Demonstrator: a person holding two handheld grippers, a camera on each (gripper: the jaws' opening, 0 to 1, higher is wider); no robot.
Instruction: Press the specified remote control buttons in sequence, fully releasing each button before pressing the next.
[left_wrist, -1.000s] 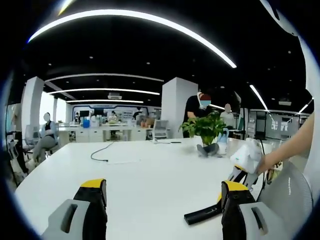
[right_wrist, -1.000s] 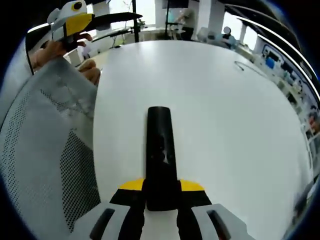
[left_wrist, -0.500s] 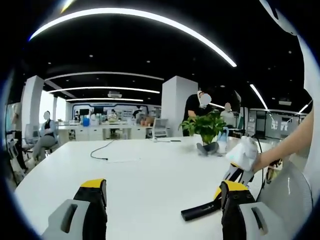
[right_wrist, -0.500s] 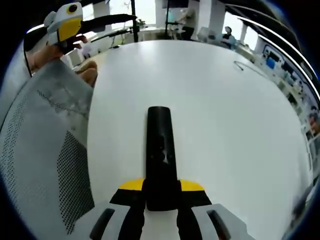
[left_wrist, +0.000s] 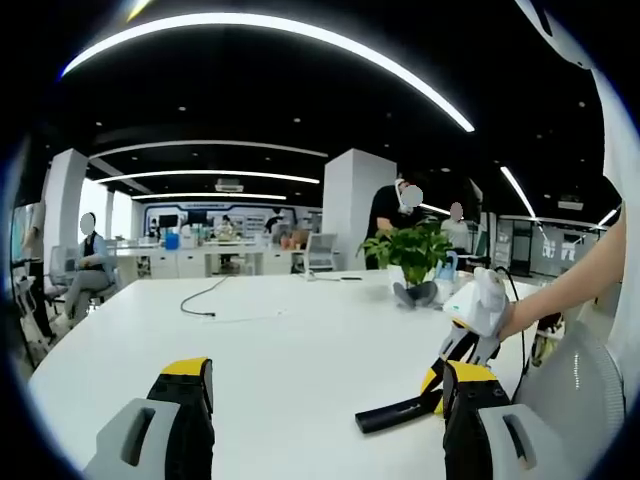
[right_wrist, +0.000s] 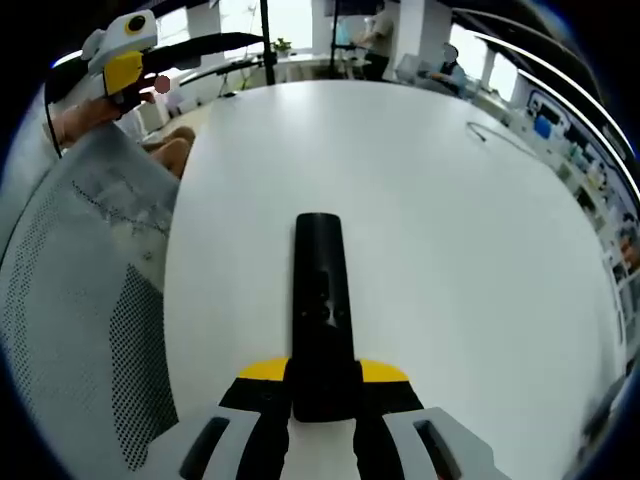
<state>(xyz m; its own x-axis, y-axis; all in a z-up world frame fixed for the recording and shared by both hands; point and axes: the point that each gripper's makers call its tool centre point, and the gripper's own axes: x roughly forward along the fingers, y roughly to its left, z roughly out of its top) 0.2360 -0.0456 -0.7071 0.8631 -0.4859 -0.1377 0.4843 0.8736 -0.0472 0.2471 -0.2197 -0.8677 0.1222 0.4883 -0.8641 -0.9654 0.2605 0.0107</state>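
While clamped on the near end of the black remote (right_wrist: 320, 300), right tongs (right_wrist: 322, 400) closed around it, yellow-tipped jaws pressing both sides. Long axis of remote running straight out ahead along the jaws, far end pointing away over the white counter (right_wrist: 450, 230), button face up toward the camera. Individual buttons too small and dark to tell apart.

Left tongs (left_wrist: 325, 400) wide open, holding nothing, jaws well apart and hovering above the counter. From the left gripper view, remote lying low on the right, just beside the right-hand jaw, held slightly above or at the counter surface; contact with counter hard to judge. Right tongs visible there too, gripped by a hand (left_wrist: 520, 318).

Key relation: remote off to the right of the left tongs, long axis angled across that view. Left tongs free and near, so probably the pressing tool; needs a swing right and down onto the button face. Risk: wrong button.

Further out: potted plant (left_wrist: 410, 255), cable (left_wrist: 205, 300), mesh chair back (right_wrist: 90, 300).
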